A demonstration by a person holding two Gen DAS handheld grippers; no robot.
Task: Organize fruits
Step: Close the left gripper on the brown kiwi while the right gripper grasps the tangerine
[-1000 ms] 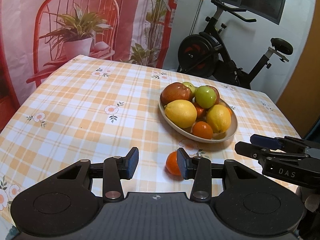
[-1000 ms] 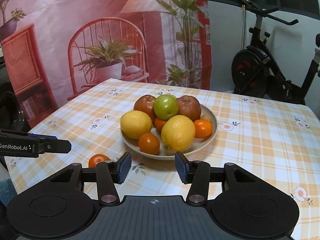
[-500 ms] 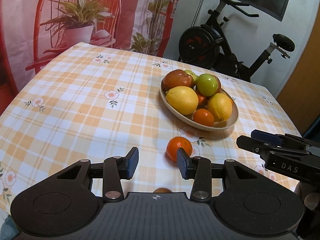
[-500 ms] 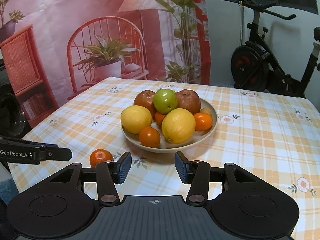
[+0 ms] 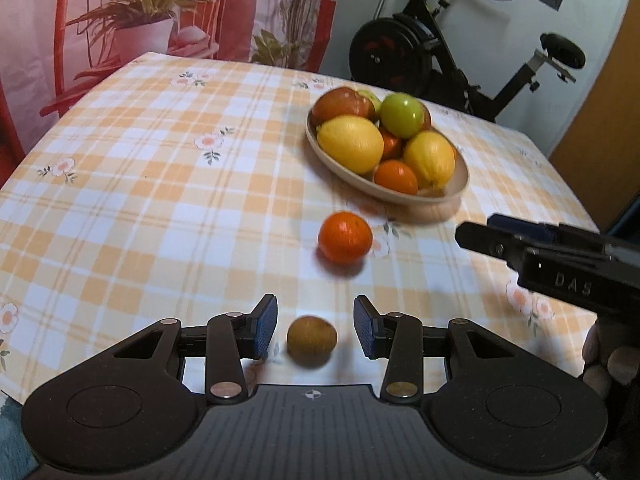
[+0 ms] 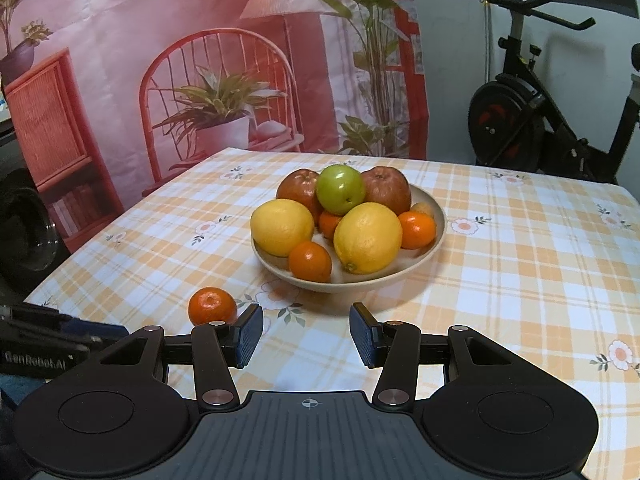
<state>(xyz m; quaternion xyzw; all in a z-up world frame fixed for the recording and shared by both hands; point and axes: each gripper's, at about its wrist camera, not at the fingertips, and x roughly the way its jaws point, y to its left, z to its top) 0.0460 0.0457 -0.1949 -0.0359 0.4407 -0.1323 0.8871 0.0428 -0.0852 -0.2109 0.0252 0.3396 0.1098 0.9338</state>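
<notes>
A beige bowl (image 5: 460, 184) (image 6: 434, 240) on the checked tablecloth holds lemons, apples and small oranges. A loose orange (image 5: 345, 237) (image 6: 212, 305) lies on the cloth in front of the bowl. A small brown fruit (image 5: 312, 337) lies near the table's front edge, between the open fingers of my left gripper (image 5: 315, 330), untouched. My right gripper (image 6: 306, 336) is open and empty, in front of the bowl; its fingers (image 5: 496, 236) reach in from the right in the left wrist view. The left gripper's fingers (image 6: 44, 324) show at the lower left of the right wrist view.
The table (image 5: 160, 152) is covered by an orange-checked floral cloth. An exercise bike (image 5: 440, 52) stands behind the table at the right. A printed red backdrop (image 6: 160, 60) hangs behind the far left edge.
My left gripper has pulled back toward the front edge, so the loose orange sits farther ahead and the brown fruit has come into view between its fingers. The right gripper drew back slightly.
</notes>
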